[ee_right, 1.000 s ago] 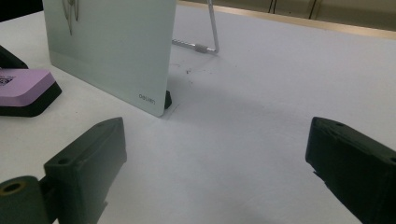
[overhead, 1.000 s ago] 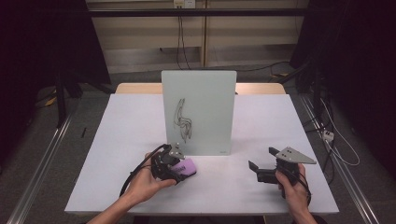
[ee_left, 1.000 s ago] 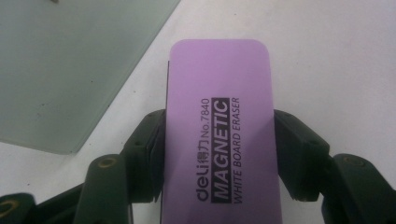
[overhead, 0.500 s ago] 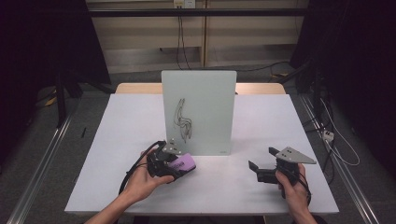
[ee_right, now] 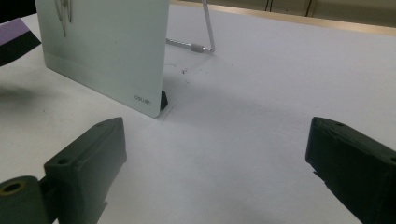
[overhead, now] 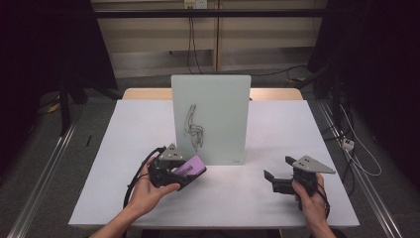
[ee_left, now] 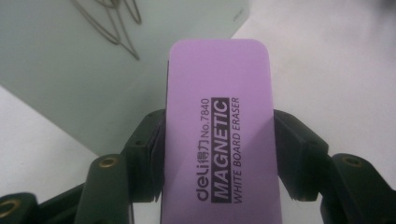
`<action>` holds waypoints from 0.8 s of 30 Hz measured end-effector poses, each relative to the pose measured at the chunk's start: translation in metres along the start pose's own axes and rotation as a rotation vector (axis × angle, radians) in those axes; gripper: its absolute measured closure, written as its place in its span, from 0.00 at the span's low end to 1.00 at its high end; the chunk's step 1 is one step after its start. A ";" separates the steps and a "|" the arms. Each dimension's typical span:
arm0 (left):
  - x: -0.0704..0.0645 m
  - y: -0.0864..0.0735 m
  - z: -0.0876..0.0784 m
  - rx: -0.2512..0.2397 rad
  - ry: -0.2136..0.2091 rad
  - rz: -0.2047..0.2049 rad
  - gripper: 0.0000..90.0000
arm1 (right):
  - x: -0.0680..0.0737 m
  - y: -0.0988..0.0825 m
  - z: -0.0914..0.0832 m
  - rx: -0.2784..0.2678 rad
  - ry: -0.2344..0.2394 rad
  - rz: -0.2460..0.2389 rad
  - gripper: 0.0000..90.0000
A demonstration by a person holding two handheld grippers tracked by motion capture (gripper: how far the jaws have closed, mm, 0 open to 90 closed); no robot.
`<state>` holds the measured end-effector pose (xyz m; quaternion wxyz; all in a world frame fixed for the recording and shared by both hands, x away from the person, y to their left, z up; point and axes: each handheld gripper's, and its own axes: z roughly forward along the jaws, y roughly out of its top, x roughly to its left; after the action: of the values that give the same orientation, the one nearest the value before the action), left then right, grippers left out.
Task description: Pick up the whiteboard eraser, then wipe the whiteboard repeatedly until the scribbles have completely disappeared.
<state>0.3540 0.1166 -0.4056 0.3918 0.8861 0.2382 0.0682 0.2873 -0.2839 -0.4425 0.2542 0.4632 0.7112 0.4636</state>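
My left hand-held gripper [ee_left: 217, 154] clamps the purple magnetic whiteboard eraser [ee_left: 224, 126]. Just ahead stands the whiteboard [overhead: 210, 119] with its scribble [overhead: 194, 128]; I should press the eraser flat against it. My right hand-held gripper [ee_right: 215, 163] rests unclenched on the desk [overhead: 237, 193].

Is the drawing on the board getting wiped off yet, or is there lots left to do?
Done: the left gripper is shut on the purple eraser, lifted off the table. In hand: the eraser sits just in front of the whiteboard, near its lower left. Left: the whole scribble looks unwiped. The right gripper rests open on the table.
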 end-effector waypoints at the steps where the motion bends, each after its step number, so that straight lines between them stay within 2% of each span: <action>1: 0.000 0.000 -0.003 0.001 0.019 0.008 0.46 | 0.000 0.000 0.000 -0.001 -0.001 -0.001 0.06; 2: 0.002 -0.001 -0.005 -0.021 -0.013 0.006 0.46 | 0.000 0.000 0.000 0.001 -0.002 -0.001 0.06; 3: 0.002 -0.001 -0.007 -0.030 -0.007 0.008 0.46 | 0.001 0.000 0.001 0.003 -0.001 -0.003 0.06; 4: 0.002 -0.002 -0.009 -0.032 0.022 0.005 0.46 | 0.001 0.001 0.001 0.003 0.000 -0.007 0.06; 5: 0.003 -0.002 -0.010 -0.051 0.006 -0.006 0.46 | 0.001 0.001 0.001 0.001 0.003 -0.007 0.06; 6: 0.005 -0.002 -0.012 -0.047 0.007 -0.004 0.46 | 0.002 0.001 0.001 0.001 0.005 -0.008 0.06; 7: 0.005 -0.002 -0.012 -0.061 0.010 -0.007 0.46 | 0.002 0.001 0.002 0.001 0.007 -0.009 0.06; 8: 0.005 -0.002 -0.013 -0.068 0.036 -0.009 0.46 | 0.002 0.001 0.002 0.002 0.008 -0.010 0.06; 9: 0.007 -0.002 -0.013 -0.083 0.022 -0.011 0.46 | 0.001 0.000 0.002 0.001 0.009 -0.012 0.06; 12: 0.008 -0.004 -0.015 -0.105 0.038 -0.022 0.46 | 0.001 0.000 0.000 0.001 0.013 -0.008 0.06; 13: 0.007 -0.004 -0.015 -0.112 0.055 -0.029 0.46 | 0.001 0.000 -0.001 -0.003 0.013 -0.008 0.06; 14: 0.008 -0.005 -0.015 -0.121 0.043 -0.026 0.46 | 0.001 0.000 -0.002 -0.005 0.012 -0.008 0.06; 16: 0.008 -0.006 -0.017 -0.139 0.049 -0.036 0.46 | 0.001 0.000 -0.002 -0.006 0.013 -0.007 0.05; 20: 0.010 -0.006 -0.023 -0.185 0.062 -0.022 0.46 | 0.001 0.000 -0.002 -0.004 0.014 -0.008 0.05; 21: 0.009 -0.006 -0.024 -0.194 0.080 -0.027 0.46 | 0.001 0.000 -0.002 -0.003 0.014 -0.010 0.06; 22: 0.010 -0.007 -0.025 -0.209 0.067 -0.029 0.46 | 0.002 0.000 -0.002 -0.003 0.016 -0.010 0.05; 23: 0.010 -0.007 -0.026 -0.210 0.084 -0.020 0.46 | 0.002 0.000 -0.003 -0.004 0.018 -0.011 0.05; 24: 0.011 -0.006 -0.027 -0.217 0.073 -0.010 0.46 | 0.002 0.000 -0.003 -0.005 0.019 -0.012 0.05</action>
<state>0.3530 0.1431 -0.3926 0.4767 0.8343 0.2479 0.1236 0.2836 -0.2832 -0.4413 0.2515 0.4539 0.7152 0.4681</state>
